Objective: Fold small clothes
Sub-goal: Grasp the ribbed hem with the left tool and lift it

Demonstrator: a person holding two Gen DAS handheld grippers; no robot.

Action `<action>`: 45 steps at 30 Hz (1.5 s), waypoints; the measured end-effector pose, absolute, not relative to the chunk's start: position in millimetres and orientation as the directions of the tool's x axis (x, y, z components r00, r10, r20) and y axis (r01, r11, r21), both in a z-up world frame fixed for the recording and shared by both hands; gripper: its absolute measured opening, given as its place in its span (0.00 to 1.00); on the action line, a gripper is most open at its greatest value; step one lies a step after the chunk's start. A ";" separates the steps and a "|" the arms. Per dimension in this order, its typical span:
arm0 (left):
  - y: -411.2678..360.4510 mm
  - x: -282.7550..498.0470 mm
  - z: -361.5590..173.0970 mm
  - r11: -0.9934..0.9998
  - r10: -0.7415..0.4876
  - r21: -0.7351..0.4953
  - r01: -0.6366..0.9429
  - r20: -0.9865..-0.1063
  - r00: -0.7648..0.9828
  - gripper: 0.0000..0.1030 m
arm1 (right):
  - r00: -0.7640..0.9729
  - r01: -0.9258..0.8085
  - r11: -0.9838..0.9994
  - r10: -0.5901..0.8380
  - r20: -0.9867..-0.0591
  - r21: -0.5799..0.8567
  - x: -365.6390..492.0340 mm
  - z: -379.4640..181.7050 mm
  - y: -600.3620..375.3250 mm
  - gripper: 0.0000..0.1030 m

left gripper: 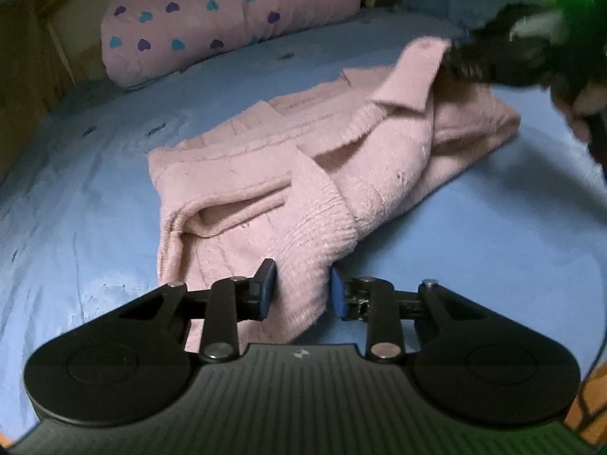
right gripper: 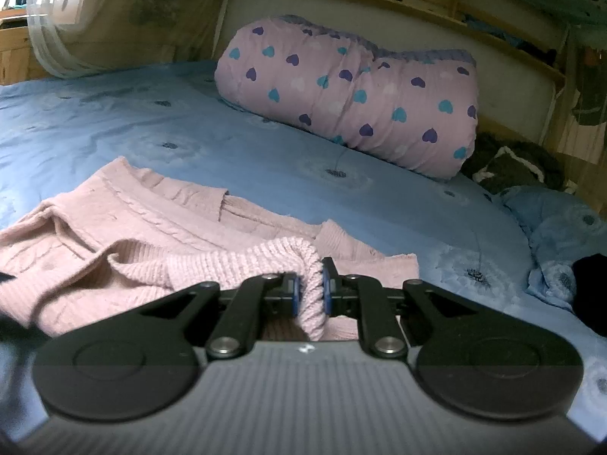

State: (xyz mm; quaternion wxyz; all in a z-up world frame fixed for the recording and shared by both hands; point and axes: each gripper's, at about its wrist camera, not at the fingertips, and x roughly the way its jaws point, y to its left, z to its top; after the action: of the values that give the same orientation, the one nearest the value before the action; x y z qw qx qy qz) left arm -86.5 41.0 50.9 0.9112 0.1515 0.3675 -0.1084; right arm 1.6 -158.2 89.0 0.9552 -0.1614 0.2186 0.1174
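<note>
Pink sweater [left gripper: 288, 174] lies rumpled on the blue bed [left gripper: 76, 204].
Right gripper [right gripper: 310, 288] has its jaws clamped on a ribbed cuff; left gripper [left gripper: 303, 288] jaws stand apart, straddling the hem unpinched.

Left wrist view: sits low behind the left gripper [left gripper: 301, 290], looking forward along its fingers across the blue bedsheet [left gripper: 95, 189] toward the heart-print bolster [left gripper: 227, 19].
Left wrist range: close to the pink sweater [left gripper: 322, 159], whose near edge lies between the fingers.
Right wrist view: sits low behind the right gripper [right gripper: 310, 291], facing the heart-print bolster [right gripper: 353, 94] and the wooden headboard [right gripper: 379, 3].
Right wrist range: very close; knit fabric fills the lower left.
Shared area: pink sweater [right gripper: 132, 235], blue bedsheet [right gripper: 151, 113], bolster.
Cross-view: the right gripper [left gripper: 493, 57] appears blurred at the left view's upper right.
</note>
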 end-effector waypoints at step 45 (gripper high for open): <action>142.2 27.7 124.7 0.998 -0.039 -0.060 0.014 -0.440 0.897 0.18 | 0.969 -0.140 0.929 0.058 -0.241 -0.341 9.9 126.4 -135.4 0.14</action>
State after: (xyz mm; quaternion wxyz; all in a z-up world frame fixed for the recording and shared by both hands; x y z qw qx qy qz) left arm 27.7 142.2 124.7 0.9735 -0.0277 0.2264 -0.0135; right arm 9.9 -135.4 126.4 0.9756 -0.1808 0.1140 0.0508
